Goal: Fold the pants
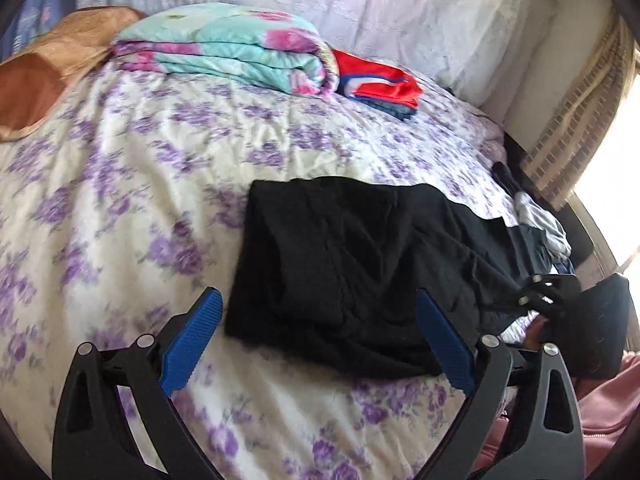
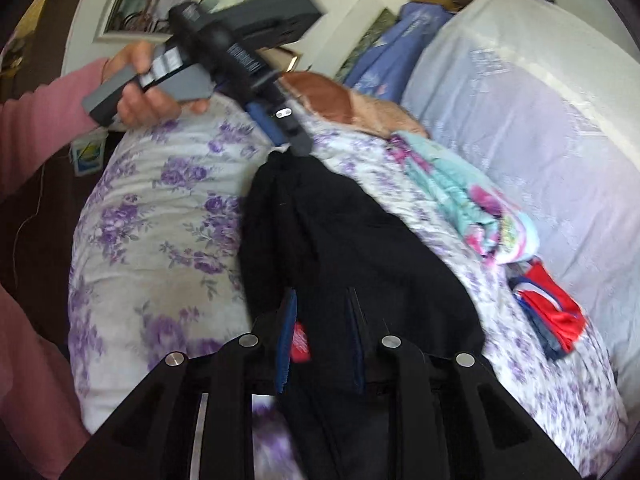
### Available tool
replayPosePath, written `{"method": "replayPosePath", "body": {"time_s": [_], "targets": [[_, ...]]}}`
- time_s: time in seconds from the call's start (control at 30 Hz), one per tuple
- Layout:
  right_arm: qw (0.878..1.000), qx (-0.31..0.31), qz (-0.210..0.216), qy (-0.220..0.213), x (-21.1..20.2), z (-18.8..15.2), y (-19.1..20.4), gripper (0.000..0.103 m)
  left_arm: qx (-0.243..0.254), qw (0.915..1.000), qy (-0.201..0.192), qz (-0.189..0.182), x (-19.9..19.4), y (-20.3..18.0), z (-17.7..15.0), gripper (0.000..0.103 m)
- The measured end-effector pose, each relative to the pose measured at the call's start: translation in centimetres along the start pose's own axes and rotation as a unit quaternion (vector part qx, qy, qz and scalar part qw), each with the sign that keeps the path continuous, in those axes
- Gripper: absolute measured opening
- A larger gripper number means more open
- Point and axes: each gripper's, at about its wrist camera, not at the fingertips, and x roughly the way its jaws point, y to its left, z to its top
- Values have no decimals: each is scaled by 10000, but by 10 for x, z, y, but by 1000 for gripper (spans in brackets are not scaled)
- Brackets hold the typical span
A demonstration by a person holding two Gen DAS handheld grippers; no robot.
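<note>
Floral bedspread (image 1: 120,184) bears black pants (image 1: 340,264), right claw (image 2: 320,332) gripping them.

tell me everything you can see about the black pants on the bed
The black pants are a soft, matte, wrinkled fabric, laid flat in layers across the purple-flowered bedspread. A small red tag shows near one end. The right gripper is closed on that end, cloth bunched between its blue pads. The left gripper is open above the other end; whether it touches the cloth is unclear.
</note>
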Motion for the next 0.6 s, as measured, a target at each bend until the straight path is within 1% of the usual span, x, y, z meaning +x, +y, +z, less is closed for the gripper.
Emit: {"method": "replayPosePath", "body": {"time_s": [0.03,0.07,0.13,0.17,0.2,0.23,0.27,0.33,0.43,0.5,0.53,0.57,0.6], "targets": [[10000,-37,43,43,5,1,2,24,174,9998,63,-72,5,-4,2,89],[9999,-84,26,85,10,2,4,24,309,9993,155,-126,9,-7,3,77],[9997,-158,-111,122,18,5,8,24,496,9978,433,51,22,-9,4,64],[9997,-144,-126,132,19,6,8,24,555,9963,624,195,31,-8,4,49],[9998,-104,-100,141,21,8,7,21,527,9959,710,186,35,-4,4,48],[9998,-65,-48,179,24,9,7,11,475,9964,687,110,35,-1,5,46],[9997,-73,-87,195,25,12,8,10,397,9972,632,-7,31,3,6,43],[9998,-90,-183,80,18,20,11,9,387,9980,502,-54,24,5,9,42],[9997,-51,-137,-177,5,37,17,9,556,9984,107,87,2,-1,12,42],[9995,-115,-161,-241,5,44,25,9,670,9976,-91,152,-13,-4,11,42],[9996,-115,-119,-215,9,44,27,9,711,9971,-129,223,-17,-4,9,42],[9998,-87,-64,-160,14,41,29,9,724,9967,-104,346,-18,-2,5,42],[10000,-40,15,-72,20,39,30,9,673,9970,-34,371,-15,2,0,42]]}}
